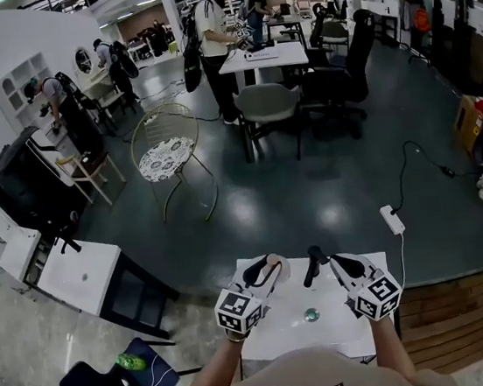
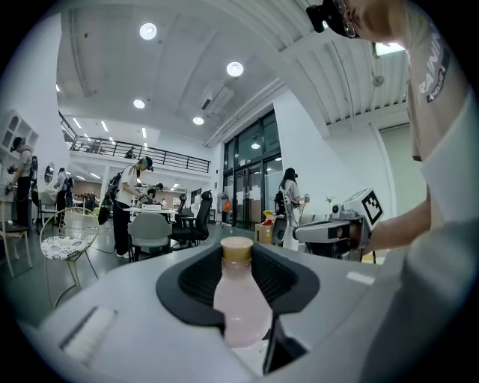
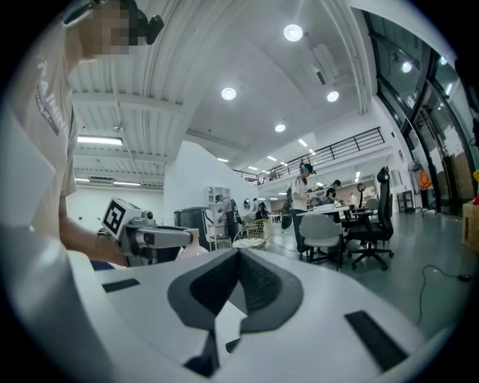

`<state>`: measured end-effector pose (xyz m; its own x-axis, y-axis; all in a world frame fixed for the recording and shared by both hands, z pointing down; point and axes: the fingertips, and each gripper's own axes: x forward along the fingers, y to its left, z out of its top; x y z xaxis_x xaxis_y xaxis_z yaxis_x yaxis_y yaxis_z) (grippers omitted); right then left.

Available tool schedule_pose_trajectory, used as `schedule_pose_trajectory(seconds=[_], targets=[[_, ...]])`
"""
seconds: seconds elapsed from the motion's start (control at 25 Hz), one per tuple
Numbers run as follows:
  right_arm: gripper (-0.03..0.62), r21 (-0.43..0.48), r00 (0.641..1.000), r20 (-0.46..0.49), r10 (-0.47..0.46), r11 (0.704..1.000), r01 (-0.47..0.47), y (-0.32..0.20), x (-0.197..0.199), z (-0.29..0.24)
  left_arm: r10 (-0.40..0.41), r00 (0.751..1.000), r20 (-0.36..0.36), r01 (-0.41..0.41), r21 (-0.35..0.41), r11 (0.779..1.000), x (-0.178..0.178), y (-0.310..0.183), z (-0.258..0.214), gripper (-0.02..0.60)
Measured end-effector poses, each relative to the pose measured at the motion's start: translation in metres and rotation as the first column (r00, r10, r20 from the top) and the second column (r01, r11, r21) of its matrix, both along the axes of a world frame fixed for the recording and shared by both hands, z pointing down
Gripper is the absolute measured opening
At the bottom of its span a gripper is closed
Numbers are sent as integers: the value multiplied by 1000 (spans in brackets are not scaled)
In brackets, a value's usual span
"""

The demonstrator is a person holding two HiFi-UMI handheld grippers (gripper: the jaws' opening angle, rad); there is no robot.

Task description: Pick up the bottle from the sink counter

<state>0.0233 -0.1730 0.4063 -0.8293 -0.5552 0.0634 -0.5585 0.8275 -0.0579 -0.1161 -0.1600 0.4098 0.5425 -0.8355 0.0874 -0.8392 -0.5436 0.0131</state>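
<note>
A pale pink bottle (image 2: 239, 299) with a tan cap stands upright between the jaws of my left gripper (image 2: 238, 254), whose pads press on its sides. In the head view the bottle (image 1: 275, 268) is over the back left of the white sink counter (image 1: 277, 331), in the left gripper (image 1: 265, 274). Whether its base still touches the counter I cannot tell. My right gripper (image 1: 339, 266) hovers over the counter's back right, about a hand's width from the left one. Its jaws (image 3: 239, 258) meet at the tips with nothing between them. From the right gripper view the left gripper (image 3: 153, 238) shows at the left.
A black faucet (image 1: 312, 267) rises between the two grippers, and a round drain (image 1: 311, 314) lies in the counter. A white side table (image 1: 80, 275) stands to the left, a wooden platform (image 1: 456, 314) to the right. Chairs, desks and people are farther off across the dark floor.
</note>
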Motion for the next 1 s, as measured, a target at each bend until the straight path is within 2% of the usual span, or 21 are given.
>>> schedule_pose_trajectory(seconds=[0.64, 1.0], targets=[[6, -6, 1000, 14, 9, 1000, -9, -1, 7, 4, -5, 1000, 1, 5, 7, 1000, 0, -6, -2, 129], [7, -16, 1000, -14, 5, 1000, -5, 3, 4, 5, -1, 1000, -4, 1, 6, 1000, 1, -8, 1, 129]])
